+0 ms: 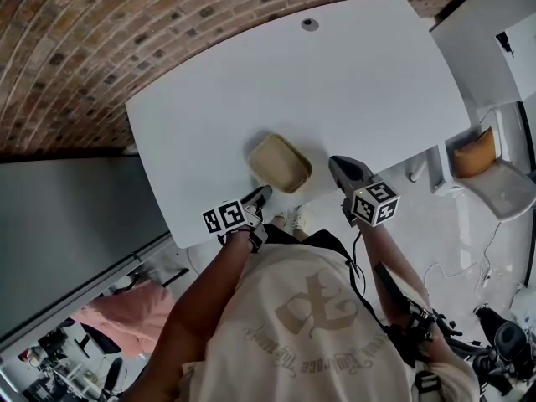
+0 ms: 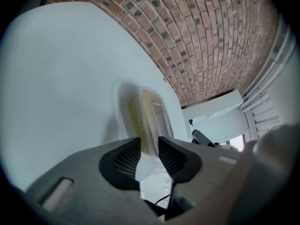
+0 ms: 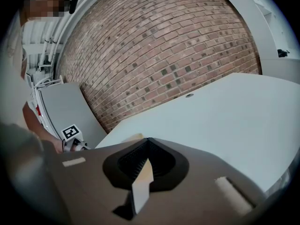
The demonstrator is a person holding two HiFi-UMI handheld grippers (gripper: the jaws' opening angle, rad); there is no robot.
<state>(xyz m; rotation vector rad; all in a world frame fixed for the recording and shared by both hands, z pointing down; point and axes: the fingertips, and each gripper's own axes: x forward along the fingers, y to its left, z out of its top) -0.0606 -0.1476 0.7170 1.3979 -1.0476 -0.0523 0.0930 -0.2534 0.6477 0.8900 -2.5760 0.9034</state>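
— Where was the tray?
— The tan tray (image 1: 280, 162) lay on the white table (image 1: 335, 82), near its front edge.
— And the grippers?
— The left gripper (image 1: 258, 196) had its jaws clamped on the tray's near rim. The right gripper (image 1: 339, 167) sat just right of the tray, not touching it, with its jaws together on nothing.

The left gripper (image 1: 261, 194) reaches forward at the end of a bare left forearm (image 1: 205, 296), its jaws pinched on the rim of the tray (image 1: 280, 163). The right gripper (image 1: 339, 166), on the right forearm (image 1: 381, 254), points forward level with it, jaws pressed together.
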